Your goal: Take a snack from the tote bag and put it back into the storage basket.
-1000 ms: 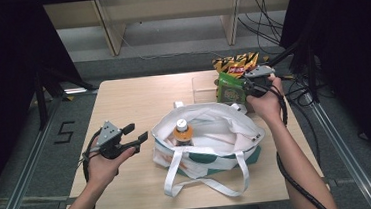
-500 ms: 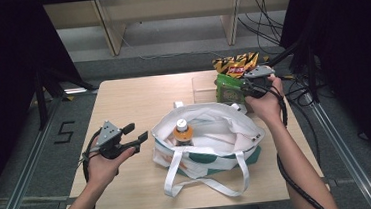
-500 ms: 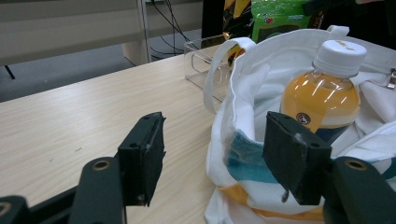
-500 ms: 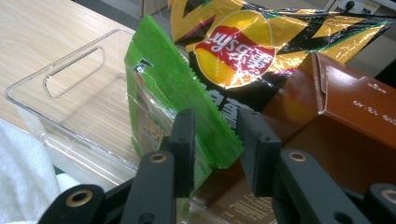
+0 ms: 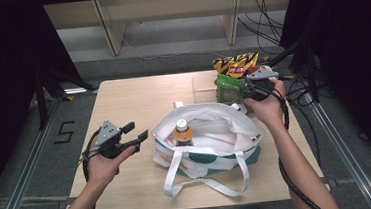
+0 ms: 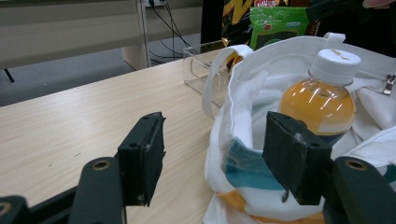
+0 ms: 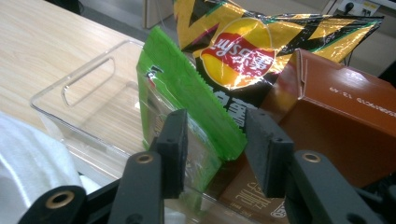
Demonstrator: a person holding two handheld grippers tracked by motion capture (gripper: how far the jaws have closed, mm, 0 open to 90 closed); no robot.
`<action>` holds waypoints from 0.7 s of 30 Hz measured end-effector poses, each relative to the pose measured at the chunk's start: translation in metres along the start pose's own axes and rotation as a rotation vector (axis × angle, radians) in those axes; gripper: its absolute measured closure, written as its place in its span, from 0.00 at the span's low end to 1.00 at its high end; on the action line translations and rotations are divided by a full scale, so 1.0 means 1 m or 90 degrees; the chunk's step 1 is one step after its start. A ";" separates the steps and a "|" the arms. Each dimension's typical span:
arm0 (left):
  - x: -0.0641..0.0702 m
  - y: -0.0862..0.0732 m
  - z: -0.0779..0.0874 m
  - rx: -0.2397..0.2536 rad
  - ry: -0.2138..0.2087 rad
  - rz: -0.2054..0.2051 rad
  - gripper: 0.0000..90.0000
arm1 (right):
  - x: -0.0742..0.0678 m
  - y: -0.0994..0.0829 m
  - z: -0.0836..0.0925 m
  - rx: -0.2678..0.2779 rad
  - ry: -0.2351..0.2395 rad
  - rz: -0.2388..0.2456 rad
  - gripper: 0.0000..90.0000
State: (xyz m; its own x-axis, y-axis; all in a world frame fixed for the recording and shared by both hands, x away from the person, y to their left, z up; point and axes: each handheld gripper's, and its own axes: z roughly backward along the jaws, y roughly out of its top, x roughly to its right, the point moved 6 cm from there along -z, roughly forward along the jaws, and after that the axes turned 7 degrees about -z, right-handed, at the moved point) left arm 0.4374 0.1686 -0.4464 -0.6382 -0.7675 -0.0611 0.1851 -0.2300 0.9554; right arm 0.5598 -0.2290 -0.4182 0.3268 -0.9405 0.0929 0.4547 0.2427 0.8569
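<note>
A pale wooden table holds one white cloth bag with one orange drink bottle standing inside. One clear plastic box holds one green snack packet, one yellow chip bag and one brown carton. The right gripper has just been opening; the green packet's edge sits between its jaws, not squeezed. The left gripper is open beside the bag.

Each hand-held gripper is black, with a grey three-cornered top plate, brass-ringed screw holes and trailing black cable.
</note>
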 end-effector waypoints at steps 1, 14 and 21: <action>0.000 0.000 0.000 0.000 0.001 0.001 0.42 | 0.000 0.001 0.002 0.006 0.001 -0.004 0.66; 0.002 0.003 0.001 0.014 -0.002 0.004 0.42 | -0.009 -0.003 0.032 0.037 0.050 -0.092 0.53; 0.002 0.004 0.002 0.022 -0.002 0.004 0.42 | -0.011 0.000 0.050 0.051 0.053 -0.089 0.52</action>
State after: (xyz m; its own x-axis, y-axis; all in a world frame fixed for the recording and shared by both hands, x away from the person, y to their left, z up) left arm 0.4355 0.1677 -0.4417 -0.6394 -0.7669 -0.0549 0.1627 -0.2048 0.9652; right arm 0.5144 -0.2307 -0.3938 0.3344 -0.9399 -0.0688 0.4335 0.0886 0.8968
